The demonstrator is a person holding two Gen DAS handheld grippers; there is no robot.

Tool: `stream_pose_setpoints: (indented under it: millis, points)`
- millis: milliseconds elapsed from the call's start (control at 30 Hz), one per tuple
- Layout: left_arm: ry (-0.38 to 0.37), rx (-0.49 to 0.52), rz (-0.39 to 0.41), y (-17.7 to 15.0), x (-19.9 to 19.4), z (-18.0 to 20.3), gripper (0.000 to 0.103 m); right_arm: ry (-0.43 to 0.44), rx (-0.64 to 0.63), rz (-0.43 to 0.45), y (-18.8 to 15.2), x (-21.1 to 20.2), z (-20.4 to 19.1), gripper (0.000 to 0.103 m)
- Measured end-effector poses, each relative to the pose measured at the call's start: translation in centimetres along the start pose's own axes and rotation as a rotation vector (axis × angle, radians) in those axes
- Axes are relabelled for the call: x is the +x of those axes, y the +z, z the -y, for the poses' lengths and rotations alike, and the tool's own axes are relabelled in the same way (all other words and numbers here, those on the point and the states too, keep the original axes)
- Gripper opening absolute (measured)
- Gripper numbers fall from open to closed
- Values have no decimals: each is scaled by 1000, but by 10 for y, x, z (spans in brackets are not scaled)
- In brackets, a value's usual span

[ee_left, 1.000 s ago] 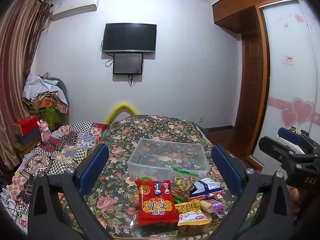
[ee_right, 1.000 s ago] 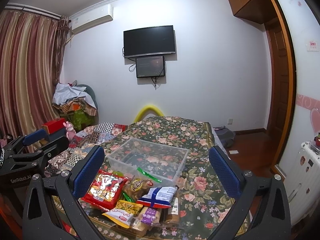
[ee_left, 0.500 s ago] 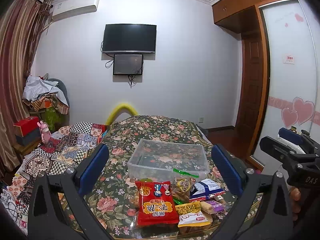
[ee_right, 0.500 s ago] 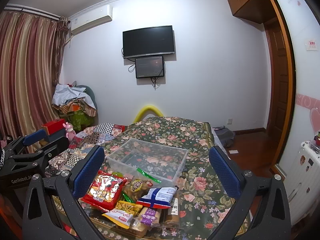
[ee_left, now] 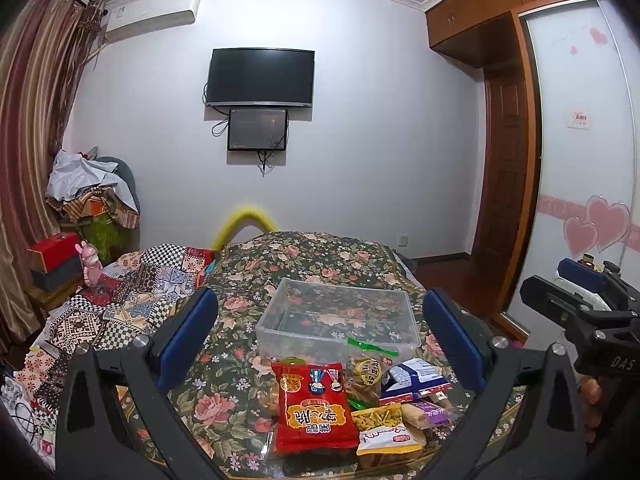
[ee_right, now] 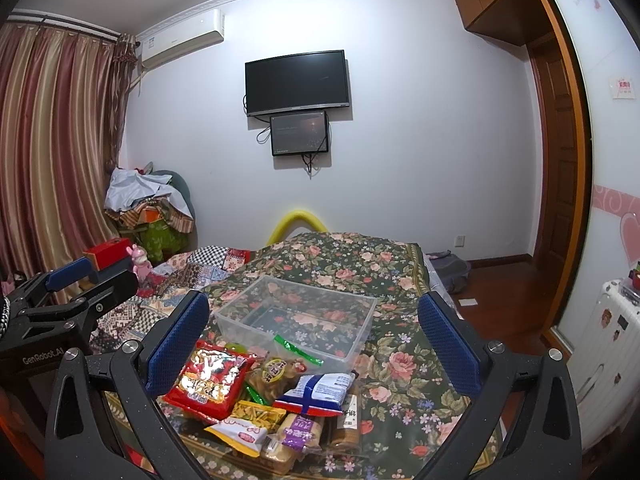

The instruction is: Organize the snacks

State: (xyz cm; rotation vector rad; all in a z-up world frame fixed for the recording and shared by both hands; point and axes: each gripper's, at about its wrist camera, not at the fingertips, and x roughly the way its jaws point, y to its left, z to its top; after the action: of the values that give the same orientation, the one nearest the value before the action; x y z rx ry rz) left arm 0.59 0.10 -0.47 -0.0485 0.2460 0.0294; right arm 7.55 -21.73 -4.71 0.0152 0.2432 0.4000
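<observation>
Hanging wide open and holding nothing, the left gripper [ee_left: 320,340] and right gripper [ee_right: 312,338] hover above a floral tablecloth [ee_left: 224,400]. A heap of snacks lies at the near edge: a red bag [ee_left: 316,412] with its long side pointing away, a yellow packet [ee_left: 386,432] beside it, and a blue-and-white pack [ee_right: 316,390] on top. Just behind sits a clear plastic bin [ee_left: 340,320], apparently empty, though reflections blur its floor.
</observation>
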Motion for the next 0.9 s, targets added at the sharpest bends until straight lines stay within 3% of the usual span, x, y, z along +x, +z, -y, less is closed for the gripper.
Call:
stream_pose_setpoints:
  millis: [533,900]
  points:
    - [7,-7,-14,-2,7,-3,103,5,2,-18,-8,7,0,103]
    - [43,14,-100,-20,41,-19,103,-13,-5,-118,-29,37,7,103]
